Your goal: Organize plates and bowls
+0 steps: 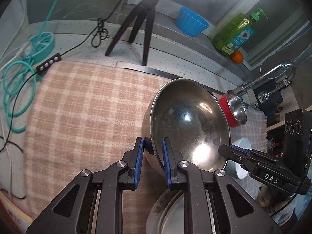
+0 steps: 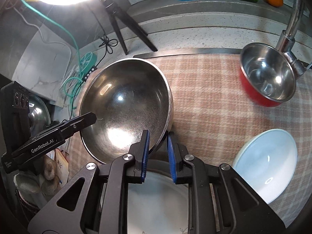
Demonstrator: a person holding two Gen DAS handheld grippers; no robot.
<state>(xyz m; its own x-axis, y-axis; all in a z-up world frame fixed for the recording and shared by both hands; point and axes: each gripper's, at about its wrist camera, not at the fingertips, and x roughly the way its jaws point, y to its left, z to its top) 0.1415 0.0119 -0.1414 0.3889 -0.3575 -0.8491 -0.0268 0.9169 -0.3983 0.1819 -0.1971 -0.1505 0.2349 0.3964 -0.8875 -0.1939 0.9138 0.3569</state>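
the left gripper and right gripper are each pinching opposite rims of the large steel bowl, holding it tilted over the checked cloth — the casings are reading "das" and "genrobot.ai".

The checked cloth left of the large steel bowl lies bare and passable. To the right, the red bowl, the tap and the white bowl crowd the way; a tripod and cables fringe the counter behind.
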